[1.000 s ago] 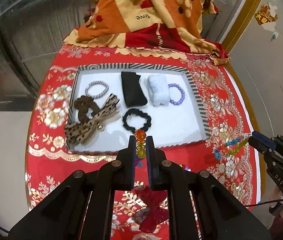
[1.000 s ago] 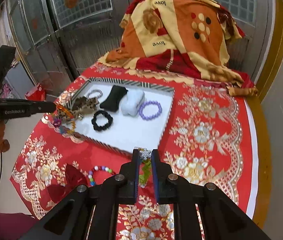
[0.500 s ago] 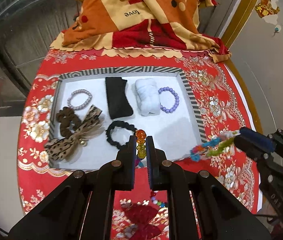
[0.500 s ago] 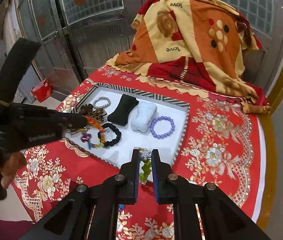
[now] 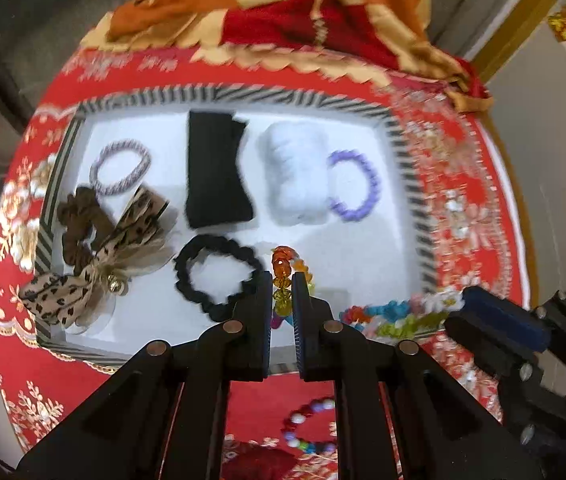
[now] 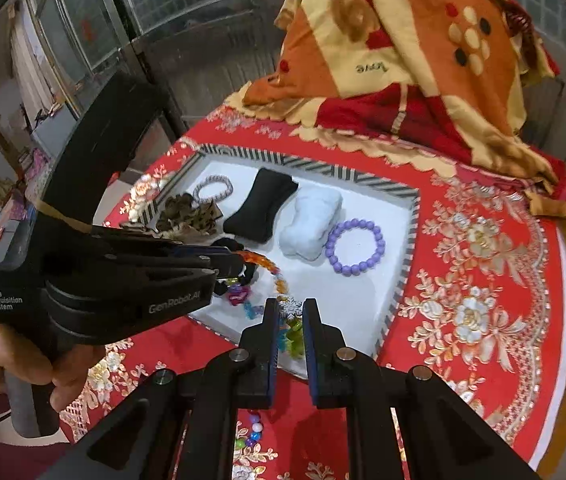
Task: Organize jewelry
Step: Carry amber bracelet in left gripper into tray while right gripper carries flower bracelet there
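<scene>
Multicoloured bead strand clamped at either end by left gripper and right gripper, now carried over tray near edge; black scrunchie just left, purple bracelet beyond.

Free room was found mainly in the tray: bare white floor at its lower right, between the black scrunchie and the striped right wall. The upper row was blocked by the lilac bracelet, black cushion, white cushion and purple bead bracelet; narrow gaps lay between them. The left side was crowded by the brown scrunchie and leopard bow. In the right wrist view the left gripper barred the tray's lower left, while open red tablecloth lay at right. The folded blanket closed off the top of the frame.
</scene>
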`<state>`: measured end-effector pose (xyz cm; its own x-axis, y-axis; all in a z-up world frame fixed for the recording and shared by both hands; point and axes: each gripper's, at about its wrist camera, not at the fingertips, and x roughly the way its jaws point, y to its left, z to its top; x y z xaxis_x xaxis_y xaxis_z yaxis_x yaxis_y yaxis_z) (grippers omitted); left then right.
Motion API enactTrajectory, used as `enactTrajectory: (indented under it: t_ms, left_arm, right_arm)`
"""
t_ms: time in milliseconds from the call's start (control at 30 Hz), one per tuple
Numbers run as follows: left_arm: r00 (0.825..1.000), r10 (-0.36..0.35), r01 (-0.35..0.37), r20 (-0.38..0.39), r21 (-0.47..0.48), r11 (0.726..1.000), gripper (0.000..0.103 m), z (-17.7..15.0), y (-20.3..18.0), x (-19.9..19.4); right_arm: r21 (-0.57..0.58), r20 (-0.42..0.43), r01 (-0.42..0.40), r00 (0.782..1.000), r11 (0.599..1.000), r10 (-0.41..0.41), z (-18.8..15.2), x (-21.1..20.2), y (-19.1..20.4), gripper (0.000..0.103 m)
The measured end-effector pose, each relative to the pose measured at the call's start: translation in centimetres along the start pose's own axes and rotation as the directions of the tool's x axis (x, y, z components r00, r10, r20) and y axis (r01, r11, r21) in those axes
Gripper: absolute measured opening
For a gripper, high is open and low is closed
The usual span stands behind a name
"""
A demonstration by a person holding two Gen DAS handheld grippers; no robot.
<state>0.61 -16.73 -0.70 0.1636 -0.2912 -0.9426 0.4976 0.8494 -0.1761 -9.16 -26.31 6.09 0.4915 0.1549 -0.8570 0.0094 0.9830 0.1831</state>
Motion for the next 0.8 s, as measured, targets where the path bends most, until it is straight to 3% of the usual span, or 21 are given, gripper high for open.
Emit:
enactTrajectory:
  t_ms: [233, 400, 800]
  left_arm:
    - [0.999, 0.026, -0.027, -0.031, -0.014, 1.000, 0.008, -0.6, 1.0, 1.6]
    - [0.998, 0.031, -0.032, -0.047, -0.017, 0.999, 0.008, -0.7, 0.8, 2.6]
    - [0.997, 0.054, -0.054, -0.048, -0.013, 0.998, 0.008, -0.8, 0.8, 2.9]
  right_arm:
    - [0.037, -0.079, 0.040, 0.996, 0.998, -0.037, 0.2, 4.5, -2.5, 0.011]
    - [0.027, -0.125, 0.111, 0.986, 0.993, -0.107, 0.6, 7.0, -3.7, 0.011]
    - [0.069, -0.136, 0.101, 0.986, 0.992, -0.091, 0.7, 9.2, -4.7, 0.011]
